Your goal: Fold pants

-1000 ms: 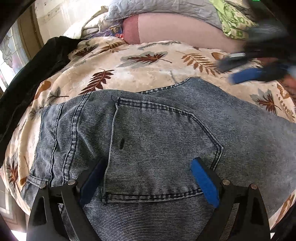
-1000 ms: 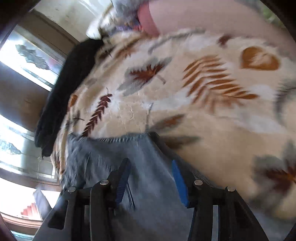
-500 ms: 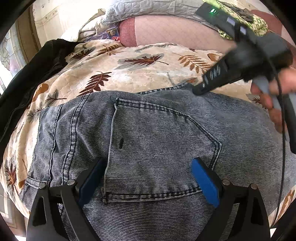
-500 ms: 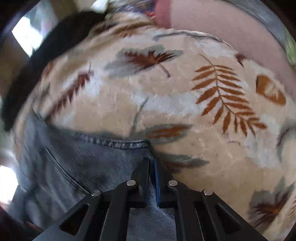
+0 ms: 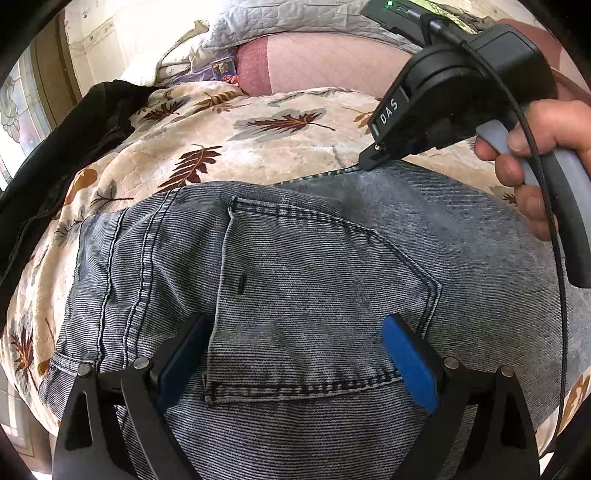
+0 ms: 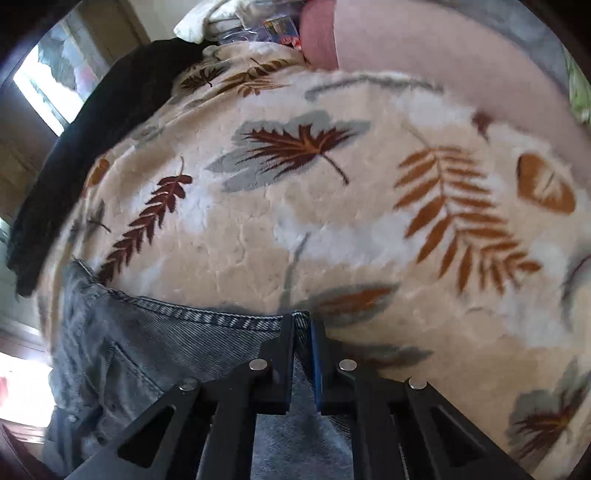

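Grey-blue jeans [image 5: 314,266] lie on a leaf-print blanket [image 5: 258,147], back pocket facing up. My left gripper [image 5: 295,350] hovers open over the pocket, its blue pads wide apart on either side of the pocket. My right gripper [image 5: 369,162], held by a hand [image 5: 535,147], sits at the far edge of the jeans. In the right wrist view the right gripper [image 6: 302,325] is shut on the stitched edge of the jeans [image 6: 184,343], a strip of denim pinched between its pads.
A black garment [image 5: 74,140] lies along the blanket's left side. A pink bolster [image 5: 325,62] and a grey quilt [image 5: 288,14] sit behind the blanket. A window [image 6: 48,85] lights the left. Bare blanket [image 6: 332,221] stretches beyond the jeans.
The right gripper swung in from the right to the far edge of the jeans and closed on the denim edge. The left gripper stayed put and open.
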`<state>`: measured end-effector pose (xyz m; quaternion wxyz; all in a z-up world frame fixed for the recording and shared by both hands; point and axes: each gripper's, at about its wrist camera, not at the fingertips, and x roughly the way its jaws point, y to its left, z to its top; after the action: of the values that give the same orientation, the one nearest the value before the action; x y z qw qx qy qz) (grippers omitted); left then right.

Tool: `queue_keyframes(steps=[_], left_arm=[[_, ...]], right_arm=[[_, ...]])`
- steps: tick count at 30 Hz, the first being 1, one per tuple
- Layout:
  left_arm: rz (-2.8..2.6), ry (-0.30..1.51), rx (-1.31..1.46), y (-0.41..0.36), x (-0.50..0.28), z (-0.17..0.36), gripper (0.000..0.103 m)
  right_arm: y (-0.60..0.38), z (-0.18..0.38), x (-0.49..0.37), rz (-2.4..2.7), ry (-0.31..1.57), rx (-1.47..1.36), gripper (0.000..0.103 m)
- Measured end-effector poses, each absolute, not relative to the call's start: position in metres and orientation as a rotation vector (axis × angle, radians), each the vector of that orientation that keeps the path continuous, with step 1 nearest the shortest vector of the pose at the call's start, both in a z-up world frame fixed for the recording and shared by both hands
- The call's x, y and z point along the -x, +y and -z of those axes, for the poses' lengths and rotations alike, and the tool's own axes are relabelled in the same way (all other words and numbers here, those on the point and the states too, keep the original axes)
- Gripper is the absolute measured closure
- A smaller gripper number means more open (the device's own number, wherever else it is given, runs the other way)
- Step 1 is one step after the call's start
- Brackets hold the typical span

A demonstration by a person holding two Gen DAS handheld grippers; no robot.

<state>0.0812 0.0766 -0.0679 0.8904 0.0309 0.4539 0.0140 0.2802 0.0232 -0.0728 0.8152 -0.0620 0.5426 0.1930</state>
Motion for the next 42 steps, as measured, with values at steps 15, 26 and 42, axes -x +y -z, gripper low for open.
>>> queue_keyframes(steps=[15,26,42], left_arm=[[-0.261,1.038,0.087,0.172,-0.060,0.060,0.007],[-0.357,0.898,0.054,0.186,-0.046,0.029,0.002],[-0.292,0.770,-0.011,0.155,-0.035,0.008,0.000]], right_arm=[[0.000,0.042,-0.222,-0.484,1.069,-0.092,0.035],[0.067,0.028,-0.216,-0.499,1.063,0.100,0.037],[-0.086,0.043,-0.113,-0.399,1.023,-0.342,0.031]])
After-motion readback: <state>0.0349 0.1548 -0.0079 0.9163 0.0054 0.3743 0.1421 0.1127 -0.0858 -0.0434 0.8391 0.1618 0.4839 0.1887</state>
